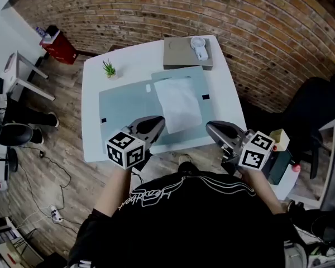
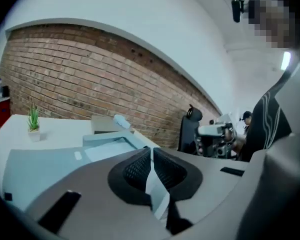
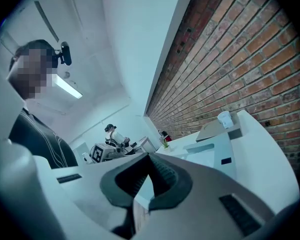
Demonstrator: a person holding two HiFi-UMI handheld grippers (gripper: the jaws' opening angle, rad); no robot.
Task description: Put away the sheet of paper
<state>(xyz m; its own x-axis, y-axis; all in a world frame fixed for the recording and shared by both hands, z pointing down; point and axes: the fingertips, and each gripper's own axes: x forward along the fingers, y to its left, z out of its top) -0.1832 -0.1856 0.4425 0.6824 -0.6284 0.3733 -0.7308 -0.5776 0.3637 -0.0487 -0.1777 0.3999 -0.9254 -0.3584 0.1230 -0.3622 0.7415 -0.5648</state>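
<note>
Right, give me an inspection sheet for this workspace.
Surface: white table, blue-grey mat on it.
Job's things: sheet of paper lying flat on the mat.
Clutter: grey box with a white object on top; small potted plant.
Grippers: left tongs and right tongs shut, empty, by the table's front edge.
Cables: trailing cable on the wood floor, left.
Surroundings: brick wall, red bin, black chair.

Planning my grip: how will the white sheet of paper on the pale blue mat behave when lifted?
Thin and lying flat, the white sheet of paper likely flops and weighs little. On the smooth pale blue mat it probably slides before its flush edge lifts.
</note>
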